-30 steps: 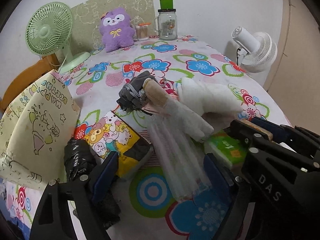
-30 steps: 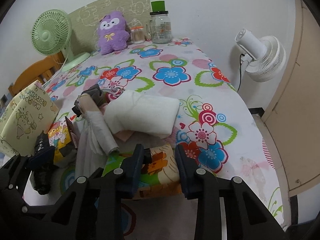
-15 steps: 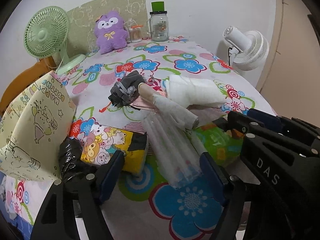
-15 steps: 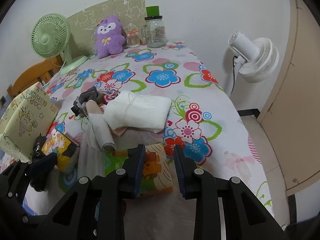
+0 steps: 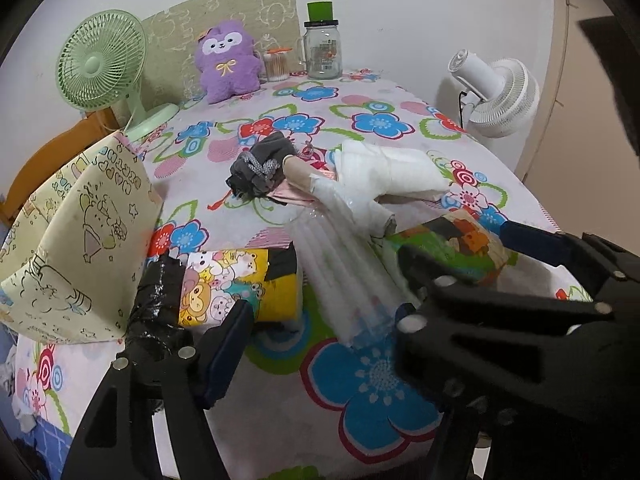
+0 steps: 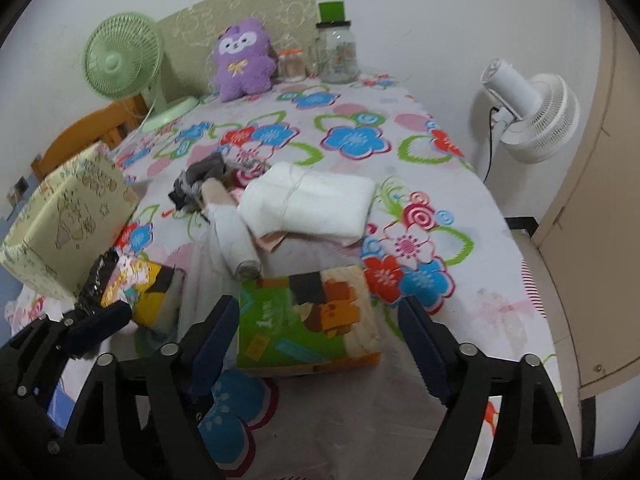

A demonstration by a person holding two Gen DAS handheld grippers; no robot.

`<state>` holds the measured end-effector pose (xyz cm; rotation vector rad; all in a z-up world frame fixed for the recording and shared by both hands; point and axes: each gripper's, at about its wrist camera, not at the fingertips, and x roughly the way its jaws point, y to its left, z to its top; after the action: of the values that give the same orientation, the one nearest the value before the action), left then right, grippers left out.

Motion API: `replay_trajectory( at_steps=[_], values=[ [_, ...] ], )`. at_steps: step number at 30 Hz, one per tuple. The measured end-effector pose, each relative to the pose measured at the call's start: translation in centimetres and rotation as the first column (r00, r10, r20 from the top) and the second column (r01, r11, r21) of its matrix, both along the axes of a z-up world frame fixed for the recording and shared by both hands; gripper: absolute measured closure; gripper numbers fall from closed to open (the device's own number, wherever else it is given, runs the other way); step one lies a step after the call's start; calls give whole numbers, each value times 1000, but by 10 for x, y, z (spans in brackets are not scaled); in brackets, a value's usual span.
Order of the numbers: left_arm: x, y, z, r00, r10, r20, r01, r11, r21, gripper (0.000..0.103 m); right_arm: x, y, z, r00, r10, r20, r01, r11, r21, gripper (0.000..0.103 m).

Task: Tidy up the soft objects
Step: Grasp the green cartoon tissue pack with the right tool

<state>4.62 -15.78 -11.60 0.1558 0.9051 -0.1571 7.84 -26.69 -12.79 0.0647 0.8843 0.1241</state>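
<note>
right gripper [image 6: 316, 344]: fingers released and spreading wide, flanking the green and orange printed tissue pack [image 6: 308, 316] without pressing it. the pack lies flat at the desk's near edge.

left gripper [image 5: 320, 328]: fingers apart and narrowing, gripping nothing; a sheet of clear plastic film [image 5: 340, 272] trailing from a cardboard-core roll [image 5: 340, 200] lies between them.

count: one tissue pack, one yellow cartoon-print pouch [image 5: 236, 284], one folded white cloth [image 6: 312, 204], one grey knitted bundle [image 5: 260, 170], one black wrapped roll [image 5: 156, 300], one purple plush toy [image 6: 242, 60], one cream cartoon-print fabric box [image 6: 68, 220], two fans, green [image 6: 120, 60] and white [image 6: 536, 116], two jars.

surface: desk under a flowered cloth [image 6: 400, 184], white wall behind.
</note>
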Motion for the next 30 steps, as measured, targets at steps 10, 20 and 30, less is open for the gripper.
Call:
replay_trajectory(
  at_steps=[10, 20, 30],
  values=[
    [2, -5, 0, 1000, 9, -4, -9, 1000, -4, 28, 4, -7, -12, 1000, -24, -21, 24, 1000, 1, 32],
    [1, -25, -4, 999, 2, -41, -3, 1000, -20, 29, -4, -29, -4, 999, -47, 7, 47, 999, 3, 32],
    [22, -28, -14, 997, 17, -70, -20, 999, -36, 41, 0, -38, -6, 998, -62, 2, 62, 998, 22, 32]
  ],
)
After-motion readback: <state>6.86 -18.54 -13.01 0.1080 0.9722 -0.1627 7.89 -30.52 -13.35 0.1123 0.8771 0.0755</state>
